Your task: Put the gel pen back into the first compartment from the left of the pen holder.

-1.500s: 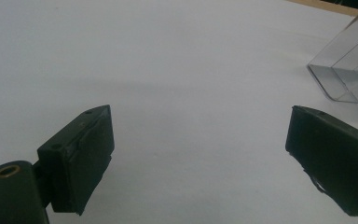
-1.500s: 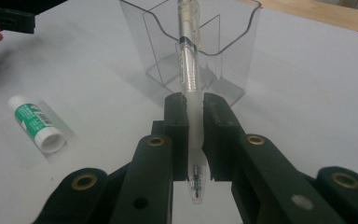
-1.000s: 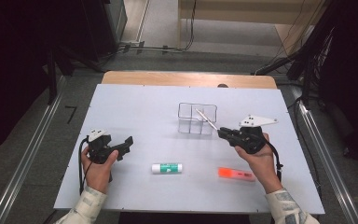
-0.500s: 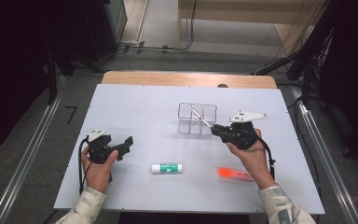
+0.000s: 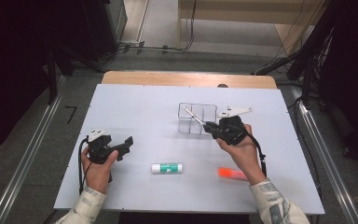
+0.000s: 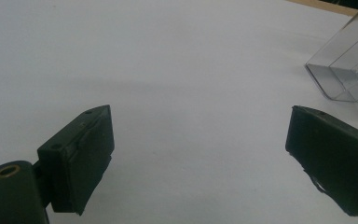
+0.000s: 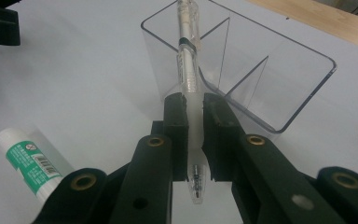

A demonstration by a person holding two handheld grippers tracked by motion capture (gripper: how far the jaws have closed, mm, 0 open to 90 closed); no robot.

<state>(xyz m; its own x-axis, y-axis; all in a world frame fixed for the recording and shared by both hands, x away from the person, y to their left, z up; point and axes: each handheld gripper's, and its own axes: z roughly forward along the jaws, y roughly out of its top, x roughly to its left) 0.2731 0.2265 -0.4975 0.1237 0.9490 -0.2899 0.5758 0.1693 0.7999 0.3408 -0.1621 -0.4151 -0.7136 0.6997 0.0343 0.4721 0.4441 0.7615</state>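
Observation:
My right gripper (image 7: 195, 122) is shut on a clear pen (image 7: 188, 70), which points forward over the near wall of a clear divided organizer (image 7: 279, 88). In the high view the pen (image 5: 192, 115) slants up-left from the right gripper (image 5: 210, 126) across the organizer (image 5: 196, 118) at mid-table. My left gripper (image 5: 127, 143) rests open at the table's left, nothing between its jaws; its fingers (image 6: 81, 154) stand wide apart above bare white table. A white and green glue stick (image 5: 167, 168) lies at front centre, and an orange marker (image 5: 233, 173) lies at front right under my right forearm.
The white table (image 5: 135, 107) sits on a wooden top whose far edge shows at the back. The organizer's corner (image 6: 345, 70) appears at the upper right of the left gripper view. Dark stands and cables surround the table on the floor.
My right gripper has moved left and toward the organizer with the pen, uncovering the orange marker's near end. The left gripper has stayed put.

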